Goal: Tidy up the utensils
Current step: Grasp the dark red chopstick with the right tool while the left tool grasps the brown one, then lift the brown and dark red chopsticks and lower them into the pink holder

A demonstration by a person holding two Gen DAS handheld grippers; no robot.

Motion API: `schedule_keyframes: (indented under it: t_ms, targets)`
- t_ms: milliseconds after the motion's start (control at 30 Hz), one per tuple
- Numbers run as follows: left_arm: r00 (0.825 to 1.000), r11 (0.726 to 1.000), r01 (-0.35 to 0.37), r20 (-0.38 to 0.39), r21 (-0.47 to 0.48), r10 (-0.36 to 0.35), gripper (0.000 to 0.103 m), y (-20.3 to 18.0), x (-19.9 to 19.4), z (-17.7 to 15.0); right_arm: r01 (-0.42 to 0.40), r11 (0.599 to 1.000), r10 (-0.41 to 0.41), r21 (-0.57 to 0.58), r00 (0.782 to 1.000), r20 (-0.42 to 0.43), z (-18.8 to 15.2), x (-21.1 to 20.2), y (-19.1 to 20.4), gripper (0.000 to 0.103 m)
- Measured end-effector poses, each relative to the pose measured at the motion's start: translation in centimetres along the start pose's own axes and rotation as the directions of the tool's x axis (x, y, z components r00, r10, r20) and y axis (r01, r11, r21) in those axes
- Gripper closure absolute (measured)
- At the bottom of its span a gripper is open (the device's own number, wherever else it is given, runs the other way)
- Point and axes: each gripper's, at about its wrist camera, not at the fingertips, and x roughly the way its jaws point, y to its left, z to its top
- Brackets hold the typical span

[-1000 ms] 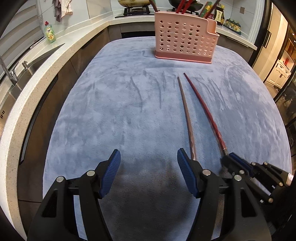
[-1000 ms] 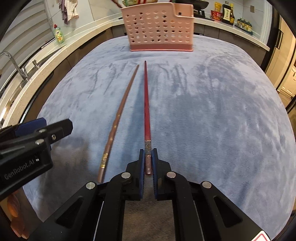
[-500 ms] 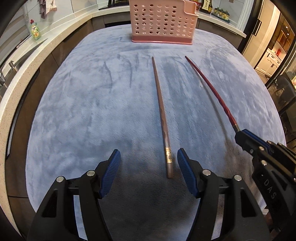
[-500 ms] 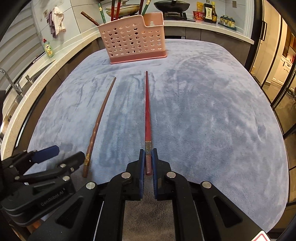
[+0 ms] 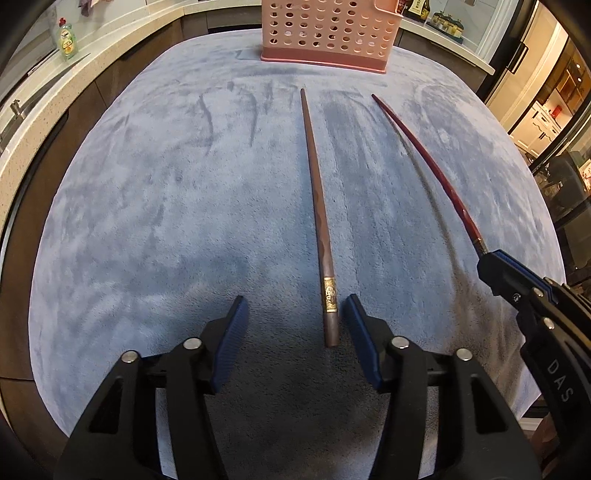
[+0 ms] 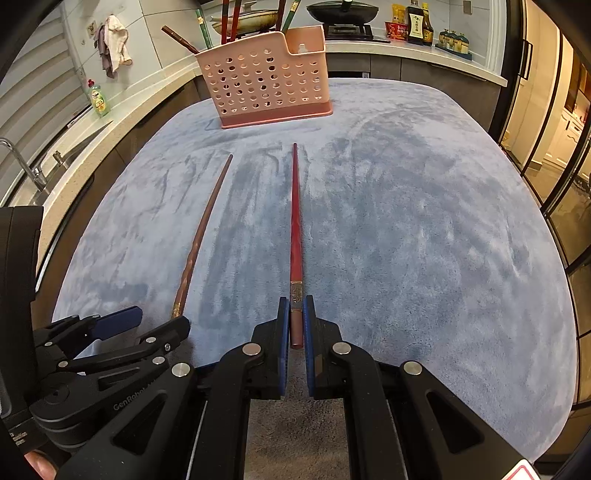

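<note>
The left gripper (image 5: 295, 325) straddles the butt end of the brown chopstick (image 5: 318, 206), its jaws just closing in, pads not yet touching it. The chopstick lies on the blue cloth (image 5: 147, 221), pointing toward twelve o'clock at the pink holder (image 5: 328, 33). At three o'clock, the right gripper (image 5: 495, 267) pinches the red chopstick (image 5: 428, 162).
</note>
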Motion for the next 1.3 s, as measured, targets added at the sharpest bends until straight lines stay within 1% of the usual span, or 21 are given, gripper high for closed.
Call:
schedule_keyframes:
  t_ms: [33,100,233,300,367,467,600,767,900,1100,1200,1300]
  targets:
    - [1.0,1.0,0.003,0.001,-0.004,-0.003,0.057,0.1,0.0,0.0,-0.001,1.0,0.001,-0.001,1.0,-0.001,0.0,0.0,0.0,0.096]
    - [1.0,1.0,0.006,0.0,-0.004,-0.006,0.066,0.2,0.0,0.1,-0.002,1.0,0.002,-0.003,1.0,-0.001,0.0,0.0,0.1,0.096]
    - [1.0,1.0,0.008,-0.001,-0.005,-0.008,0.078,0.3,-0.1,0.1,-0.004,1.0,0.004,-0.004,1.0,-0.002,0.1,0.0,0.1,0.096]
    - [1.0,1.0,0.009,-0.004,-0.002,-0.009,0.089,0.4,-0.1,0.1,-0.004,1.0,0.004,-0.004,1.0,-0.002,0.1,0.0,0.1,0.096]
    - [1.0,1.0,0.016,-0.01,-0.003,-0.016,0.095,0.3,-0.1,0.3,-0.006,1.0,0.006,-0.005,1.0,-0.002,0.1,0.0,0.2,0.096]
    - [1.0,1.0,0.017,-0.014,0.002,-0.017,0.095,0.4,-0.1,0.4,-0.009,1.0,0.009,-0.007,1.0,0.002,0.1,-0.2,0.3,0.096]
    - [1.0,1.0,-0.011,0.004,0.023,0.011,0.096,0.1,-0.8,0.5,-0.014,1.0,0.015,-0.012,1.0,0.012,0.3,-0.7,0.3,0.096]
    - [0.997,0.998,-0.04,0.06,0.047,0.037,0.096,-0.3,-3.0,1.3,-0.026,0.999,0.027,-0.019,0.998,0.057,1.2,-2.5,0.5,0.096]
    - [0.994,0.999,-0.032,0.103,0.043,0.027,0.096,-0.3,-5.1,2.4,-0.034,0.999,0.037,-0.029,0.994,0.108,2.6,-4.3,0.7,0.096]
    - [0.981,0.999,-0.026,0.191,0.031,0.019,0.096,0.1,-8.7,5.0,-0.044,0.998,0.054,-0.051,0.976,0.209,6.2,-7.3,1.0,0.096]
    - [0.97,0.999,-0.027,0.244,0.028,0.019,0.096,0.2,-10.7,6.8,-0.05,0.997,0.064,-0.059,0.965,0.254,8.1,-8.4,1.2,0.096]
    - [0.961,0.999,-0.023,0.276,0.023,0.016,0.096,0.3,-11.9,8.3,-0.06,0.996,0.077,-0.066,0.953,0.294,10.0,-9.4,1.4,0.096]
